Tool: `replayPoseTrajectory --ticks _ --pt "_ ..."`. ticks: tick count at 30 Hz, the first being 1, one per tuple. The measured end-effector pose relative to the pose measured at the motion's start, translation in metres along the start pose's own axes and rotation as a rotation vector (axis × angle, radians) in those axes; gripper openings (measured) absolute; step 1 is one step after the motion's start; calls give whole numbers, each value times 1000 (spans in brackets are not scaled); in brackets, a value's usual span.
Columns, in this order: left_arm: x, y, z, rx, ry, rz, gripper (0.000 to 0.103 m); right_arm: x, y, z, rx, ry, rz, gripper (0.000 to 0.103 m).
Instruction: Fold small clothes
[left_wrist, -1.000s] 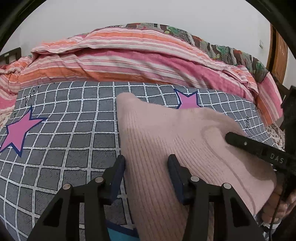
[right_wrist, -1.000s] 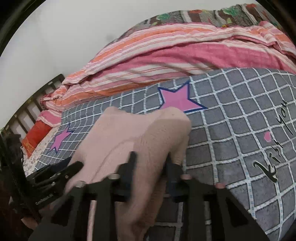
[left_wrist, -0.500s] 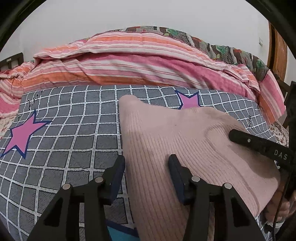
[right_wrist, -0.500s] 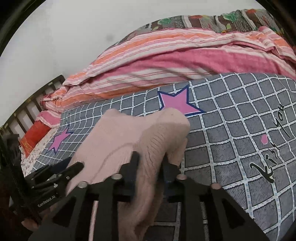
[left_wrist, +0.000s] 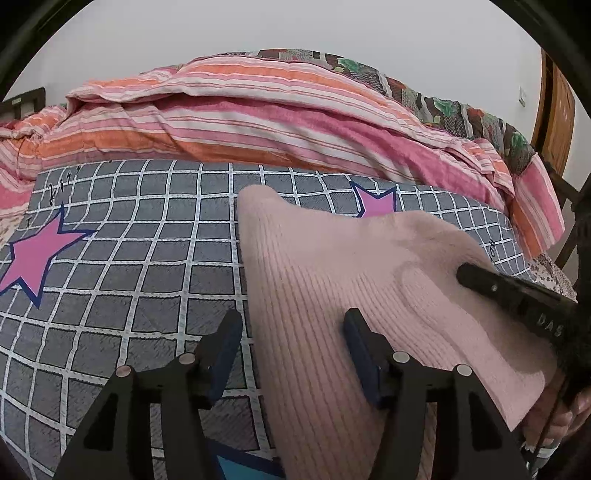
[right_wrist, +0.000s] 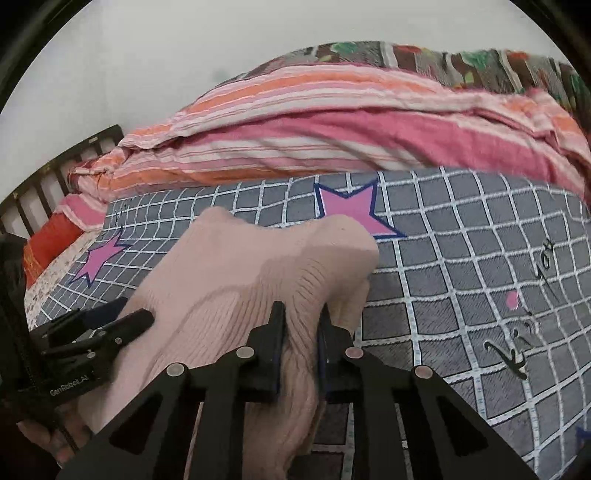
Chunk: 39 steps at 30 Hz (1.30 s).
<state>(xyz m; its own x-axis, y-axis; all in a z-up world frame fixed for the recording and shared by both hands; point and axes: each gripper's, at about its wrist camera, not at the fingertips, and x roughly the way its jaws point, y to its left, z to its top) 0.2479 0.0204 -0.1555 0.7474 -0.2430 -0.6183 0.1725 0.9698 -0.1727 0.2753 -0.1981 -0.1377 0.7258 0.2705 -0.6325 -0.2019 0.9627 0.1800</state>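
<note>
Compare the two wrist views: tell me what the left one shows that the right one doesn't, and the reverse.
Left wrist only: the left gripper open, straddling the pink knit garment's left edge, and a wooden door.
Right wrist only: the right gripper shut on a bunched fold of the garment, black lettering on the sheet, a slatted bed frame.
Both: the garment, grey checked sheet, striped quilt.

We are in a home bedroom. The bed (left_wrist: 155, 266) is spread with a grey grid-patterned sheet printed with pink stars. At its far side lies a bunched quilt (left_wrist: 258, 122) in pink, orange and white stripes. Beyond the quilt we see a plain pale wall (left_wrist: 295, 29); a dark slatted bed frame (right_wrist: 48, 181) stands at the bed's left end, and a wooden door (left_wrist: 557, 110) at its right.
</note>
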Motion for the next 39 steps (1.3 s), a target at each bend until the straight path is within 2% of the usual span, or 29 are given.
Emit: replayPoseTrajectory --ticks 6,8,10,14,17,20,21,24,27,34,36,39 --pt "1 5 0 -31 9 -41 57 6 -9 11 28 18 53 16" --pt "2 9 1 -52 19 -71 57 18 -10 3 14 67 31 23" --pt "2 13 2 -78 24 -90 57 19 -19 2 52 71 40 31" --pt "0 19 5 -108 28 -111 57 9 -35 5 122 45 106 35" --pt "1 24 13 -120 28 -76 57 9 -39 1 144 43 125 35" --pt "4 32 22 -142 3 -19 57 10 -33 -2 114 36 105 35" --pt "10 35 27 -145 6 1 56 12 -31 -3 103 38 95 35" --pt "33 40 40 -155 44 -2 56 13 -31 -3 97 32 91 35" --pt "55 37 57 -115 59 41 55 14 -34 -4 113 31 107 36" --pt "90 43 77 -138 38 139 55 12 -35 -3 109 33 113 36" --pt "99 45 76 -146 75 130 55 12 -34 -2 98 33 108 38" --pt "99 44 75 -146 80 128 56 12 -34 -2 97 31 91 40"
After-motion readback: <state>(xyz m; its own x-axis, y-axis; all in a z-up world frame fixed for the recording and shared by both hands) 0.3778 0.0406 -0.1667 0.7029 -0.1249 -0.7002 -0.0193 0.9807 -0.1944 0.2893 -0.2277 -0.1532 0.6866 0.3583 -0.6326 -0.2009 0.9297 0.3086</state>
